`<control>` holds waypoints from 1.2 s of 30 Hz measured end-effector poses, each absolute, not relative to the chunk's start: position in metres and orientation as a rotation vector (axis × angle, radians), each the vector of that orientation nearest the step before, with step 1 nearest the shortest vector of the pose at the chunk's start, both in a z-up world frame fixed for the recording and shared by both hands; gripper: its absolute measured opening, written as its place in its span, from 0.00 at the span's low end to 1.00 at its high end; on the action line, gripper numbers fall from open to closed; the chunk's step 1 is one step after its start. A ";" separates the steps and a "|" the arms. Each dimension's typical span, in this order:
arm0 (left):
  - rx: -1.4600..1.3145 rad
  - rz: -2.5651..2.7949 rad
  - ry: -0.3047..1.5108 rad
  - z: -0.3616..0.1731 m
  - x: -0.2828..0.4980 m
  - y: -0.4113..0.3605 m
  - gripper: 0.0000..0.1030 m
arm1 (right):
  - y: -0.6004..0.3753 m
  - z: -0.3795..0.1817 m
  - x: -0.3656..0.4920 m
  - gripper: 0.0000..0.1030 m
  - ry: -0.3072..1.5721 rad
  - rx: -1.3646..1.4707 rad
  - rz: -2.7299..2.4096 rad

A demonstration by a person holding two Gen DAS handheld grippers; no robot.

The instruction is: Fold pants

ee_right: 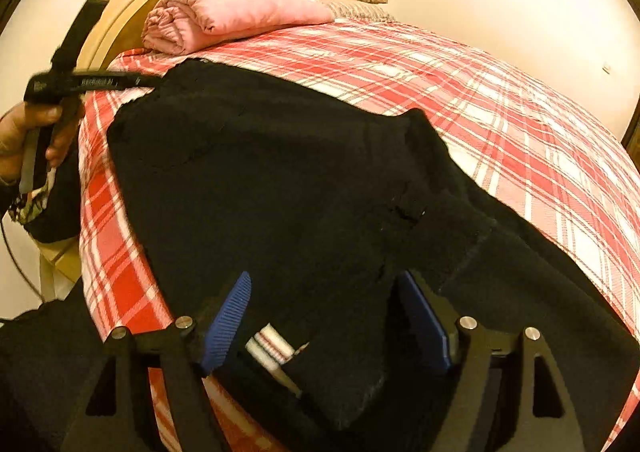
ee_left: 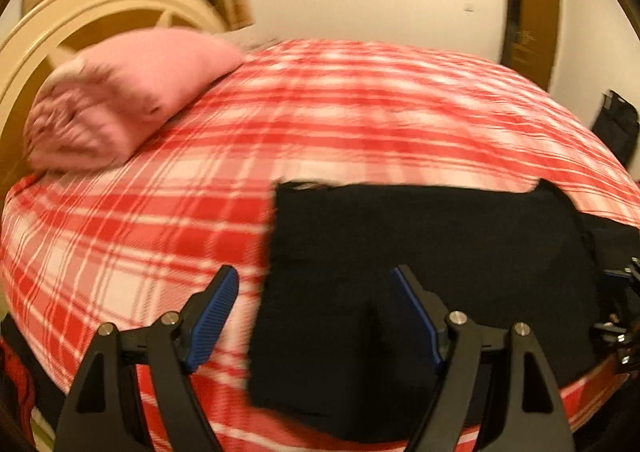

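Two sets of tongs, both spread wide and holding nothing. The black pants lie flat on the bed, on its red plaid cover, near the front edge. The left tongs hover just above one straight cloth edge, plaid under one finger, black under the other. The right tongs hang low over the bulk of the cloth, by a striped label. A person's hand grips the other tool's handle. The pink pillow sits well apart. My read: a fold comes next. Best to pinch one full layer at matching edge points, lift together, and lay it over without dragging.
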State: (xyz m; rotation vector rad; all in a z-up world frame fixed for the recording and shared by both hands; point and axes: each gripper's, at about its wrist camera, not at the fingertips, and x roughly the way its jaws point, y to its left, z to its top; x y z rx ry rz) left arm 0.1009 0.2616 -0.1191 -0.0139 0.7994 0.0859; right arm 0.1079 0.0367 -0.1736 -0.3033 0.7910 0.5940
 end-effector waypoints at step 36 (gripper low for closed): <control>-0.246 -0.173 0.816 -0.156 0.124 0.277 0.59 | -0.014 -0.130 0.156 0.34 0.776 -0.071 0.478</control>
